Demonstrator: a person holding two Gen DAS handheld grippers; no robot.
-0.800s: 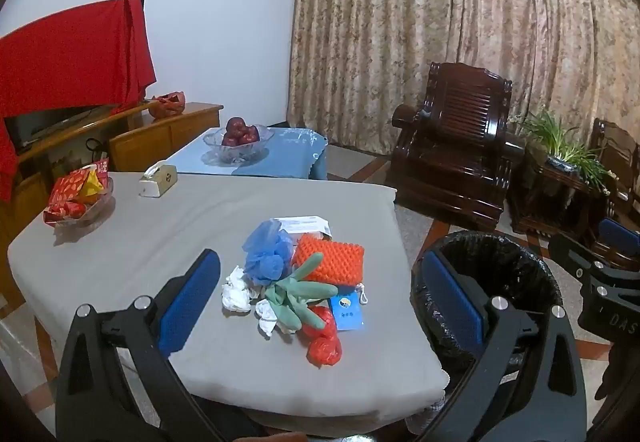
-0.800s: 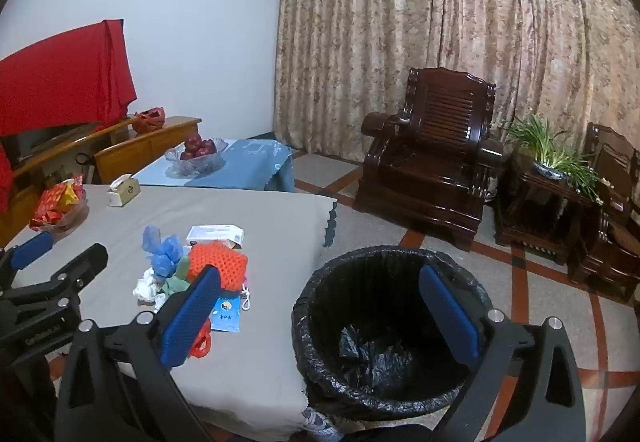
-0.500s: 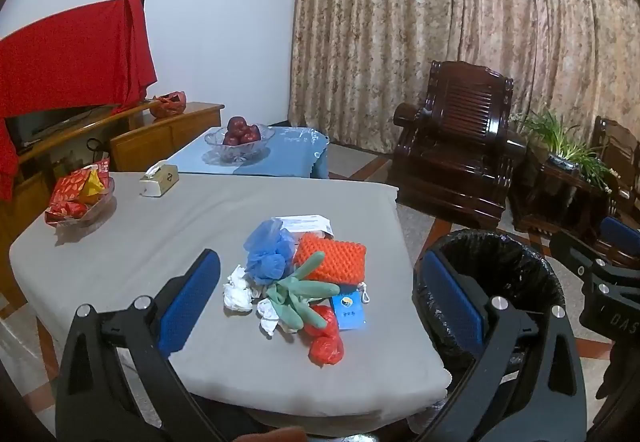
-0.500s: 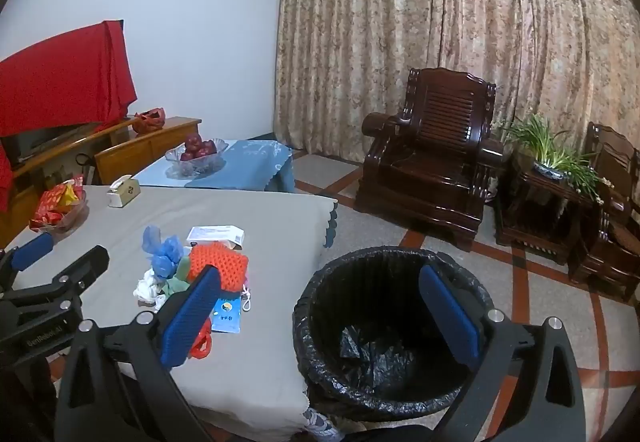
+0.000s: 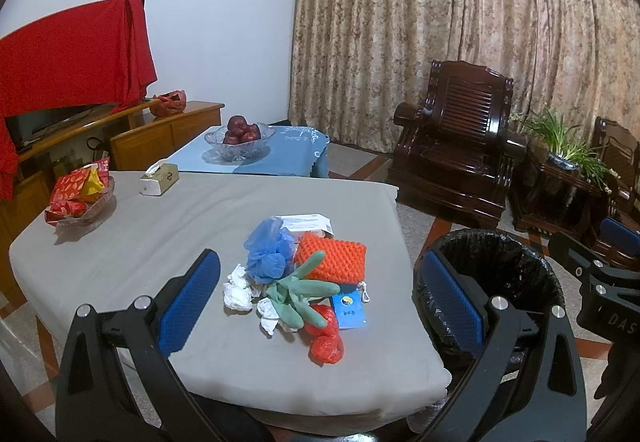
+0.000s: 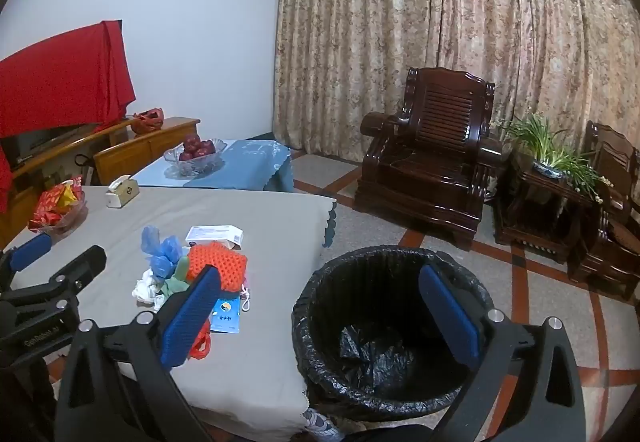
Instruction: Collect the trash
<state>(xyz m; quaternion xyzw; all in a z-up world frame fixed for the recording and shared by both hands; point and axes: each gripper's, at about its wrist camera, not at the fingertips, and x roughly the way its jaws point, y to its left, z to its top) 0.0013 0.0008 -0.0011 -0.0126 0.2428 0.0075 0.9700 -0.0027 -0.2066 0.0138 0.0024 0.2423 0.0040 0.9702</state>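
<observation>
Black lettering "DAS" marks the right tool [image 5: 608, 274]; both it and the left tool [image 5: 320, 298] gape empty.

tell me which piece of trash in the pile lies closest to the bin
The small blue card, at the pile's bin-side edge beside the red plastic bag; the bin stands off the table.

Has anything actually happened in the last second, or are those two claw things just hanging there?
Almost nothing changed. The left gripper and right gripper stay in the air with jaws wide open and empty; nothing was picked up or let go. The views barely drift. The trash pile lies as before on the grey table, and the black bin beside it holds only its liner.
</observation>
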